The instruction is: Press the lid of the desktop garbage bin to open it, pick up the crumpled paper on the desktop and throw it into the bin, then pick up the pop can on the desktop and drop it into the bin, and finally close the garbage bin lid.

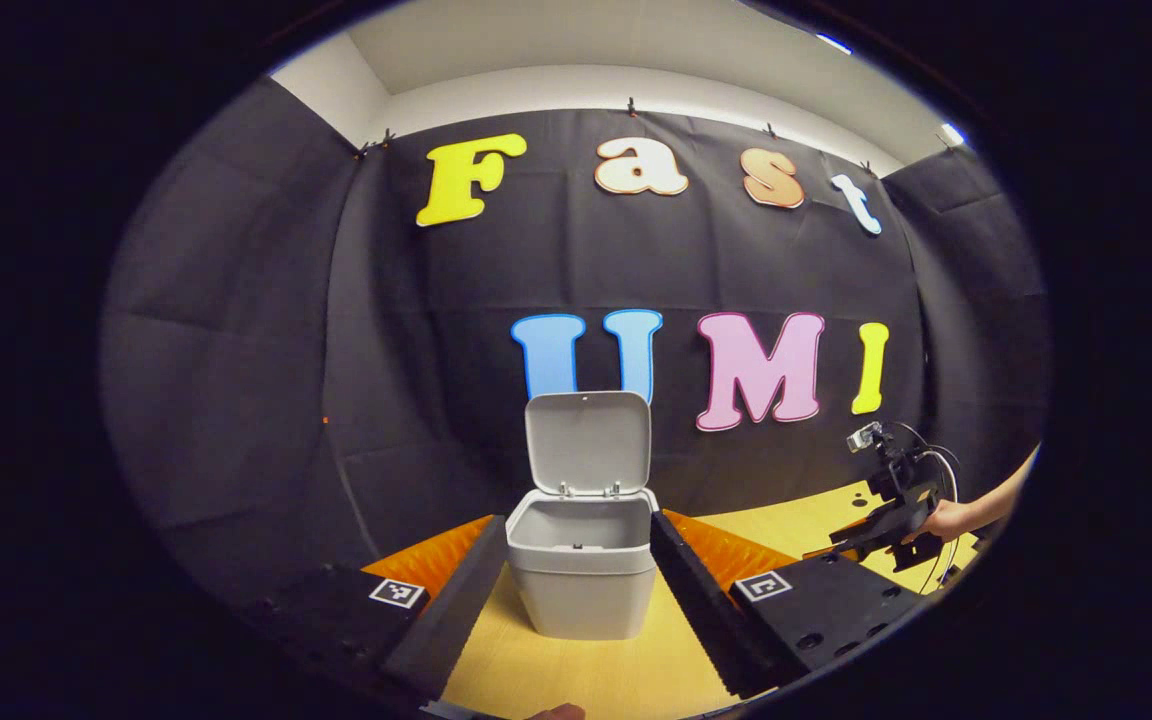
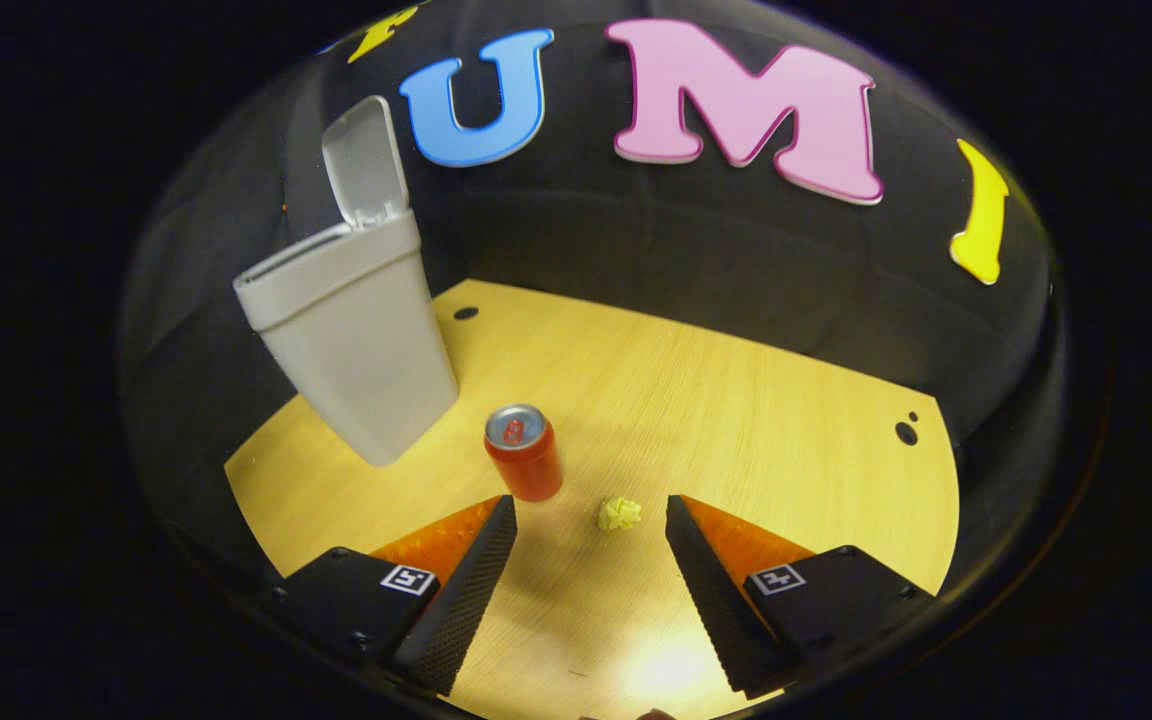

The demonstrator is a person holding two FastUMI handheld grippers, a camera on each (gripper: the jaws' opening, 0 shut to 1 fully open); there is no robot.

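The grey desktop bin (image 1: 584, 575) stands on the wooden table with its lid (image 1: 588, 440) swung upright, the inside bare as far as I see. My left gripper (image 1: 578, 535) is open, its fingers flanking the bin just in front of it. In the right gripper view the bin (image 2: 351, 335) is at the left, lid (image 2: 364, 172) up. A red pop can (image 2: 523, 453) stands upright beside it. A small yellow crumpled paper (image 2: 619, 513) lies on the table, between and just ahead of my open right gripper (image 2: 591, 512), which hovers above it.
The wooden table (image 2: 736, 400) runs back to the black cloth wall. Small dark holes (image 2: 906, 433) mark the table's right side, and another hole (image 2: 465, 313) sits behind the bin. In the left gripper view a hand (image 1: 951, 520) holds the right gripper (image 1: 886, 530) at the far right.
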